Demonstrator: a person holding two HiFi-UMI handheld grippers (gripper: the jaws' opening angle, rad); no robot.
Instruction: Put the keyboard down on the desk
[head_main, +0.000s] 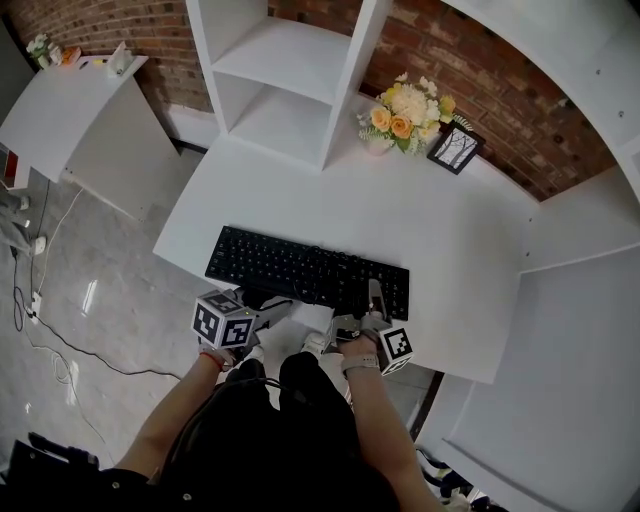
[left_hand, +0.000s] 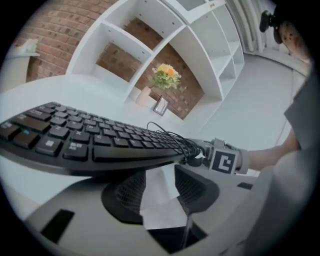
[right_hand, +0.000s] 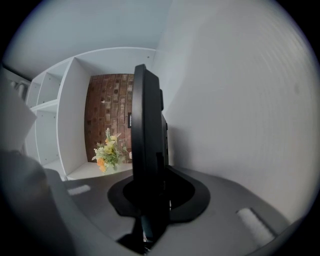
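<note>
Head view: the black keyboard lies flat on the white desk. The right gripper grasps the near edge at its right part. The left gripper is just in front of the same edge, further left.

Left gripper view: the jaws stand apart and released, with only the white desk surface between them. The keyboard edge is just ahead of them, and a coiled cable lies on the keys to the right.

Right gripper view: the jaws are clenched on the keyboard, which is seen edge-on. A flower bouquet stands far ahead, left of it.

Matt plastic keyboard, smooth desk
</note>
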